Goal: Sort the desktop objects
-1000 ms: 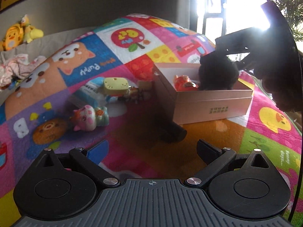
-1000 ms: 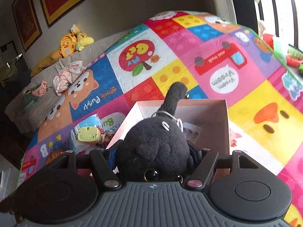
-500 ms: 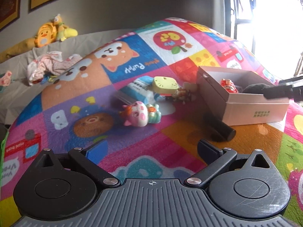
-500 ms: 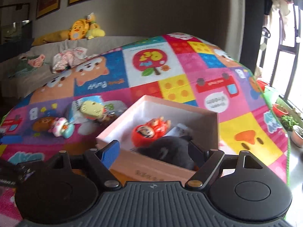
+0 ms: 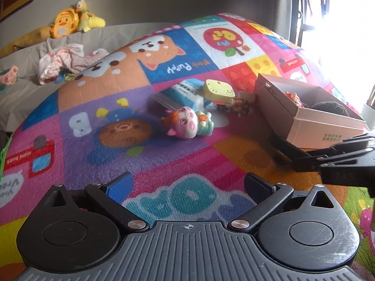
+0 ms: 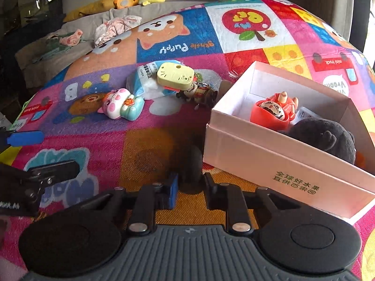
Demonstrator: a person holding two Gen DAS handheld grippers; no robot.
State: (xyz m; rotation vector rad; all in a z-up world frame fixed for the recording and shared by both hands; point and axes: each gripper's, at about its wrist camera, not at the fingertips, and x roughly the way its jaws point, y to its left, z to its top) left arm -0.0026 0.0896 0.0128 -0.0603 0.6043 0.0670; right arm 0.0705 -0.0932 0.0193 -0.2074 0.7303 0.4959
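A white box (image 6: pixel 269 159) (image 5: pixel 328 128) stands on the mat at the right. It holds a red daruma doll (image 6: pixel 273 112) and a black plush toy (image 6: pixel 328 138). A black cylinder (image 6: pixel 191 168) (image 5: pixel 280 141) lies on the mat by the box's near left corner. My right gripper (image 6: pixel 189 190) is shut on the cylinder's near end. My left gripper (image 5: pixel 187 186) is open and empty, low over the mat. A pink cat figure (image 5: pixel 187 125) (image 6: pixel 121 106), a yellow cat-face case (image 5: pixel 218 89) (image 6: pixel 175 75), a blue-and-white packet (image 5: pixel 185 92) and a small keychain figure (image 6: pixel 199 92) lie left of the box.
The colourful play mat (image 5: pixel 140 145) covers the whole surface. Beyond its far edge is a grey sofa (image 5: pixel 23 70) with crumpled clothes (image 5: pixel 68 58) and yellow plush toys (image 5: pixel 75 18). A bright window is at the right.
My right gripper let the black plush drop into the box, backed off to the left and closed on the black cylinder. My left gripper swung left and stayed open.
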